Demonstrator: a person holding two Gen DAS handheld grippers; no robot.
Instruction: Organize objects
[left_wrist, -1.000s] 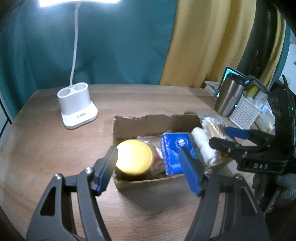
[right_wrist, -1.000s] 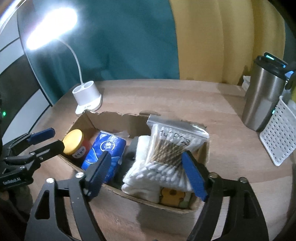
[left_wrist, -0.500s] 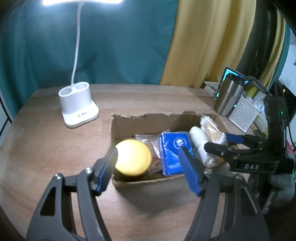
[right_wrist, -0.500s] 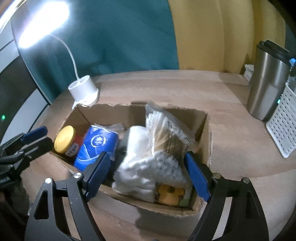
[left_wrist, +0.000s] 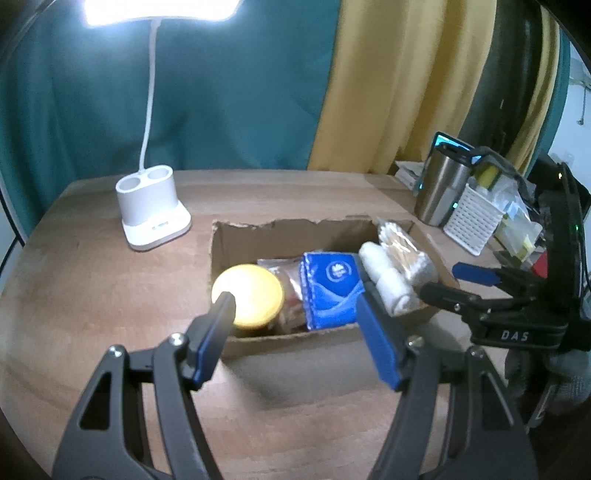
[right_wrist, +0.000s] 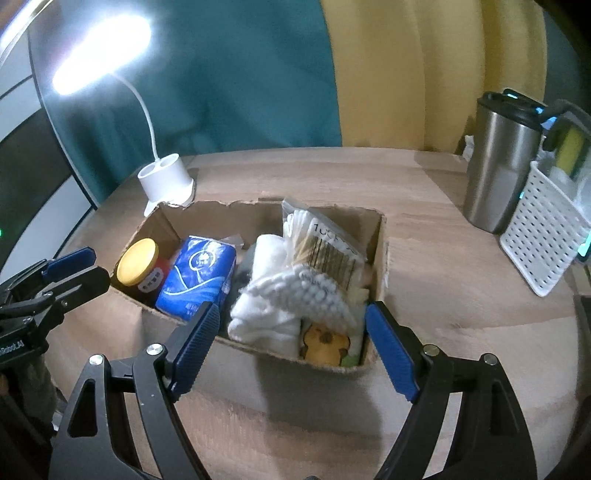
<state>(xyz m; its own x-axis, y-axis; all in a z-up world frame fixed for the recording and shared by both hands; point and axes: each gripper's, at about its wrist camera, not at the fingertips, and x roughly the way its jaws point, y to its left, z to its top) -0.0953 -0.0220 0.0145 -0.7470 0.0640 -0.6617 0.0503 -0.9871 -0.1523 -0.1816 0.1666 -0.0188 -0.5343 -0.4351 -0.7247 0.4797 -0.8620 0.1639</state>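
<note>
Presently both grippers, left (left_wrist: 295, 306) and right (right_wrist: 291, 317), hover with fingers wide, empty, above the cardboard box (right_wrist: 258, 354); cotton-swab bag (right_wrist: 321, 258) apparently leaning inside.

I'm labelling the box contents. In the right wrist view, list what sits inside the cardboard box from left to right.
Yellow-lidded jar → blue tissue pack → rolled white cloth → bag of cotton swabs. A small yellow-printed item lies below the swabs at the near wall, so its place in the order is unclear.
</note>
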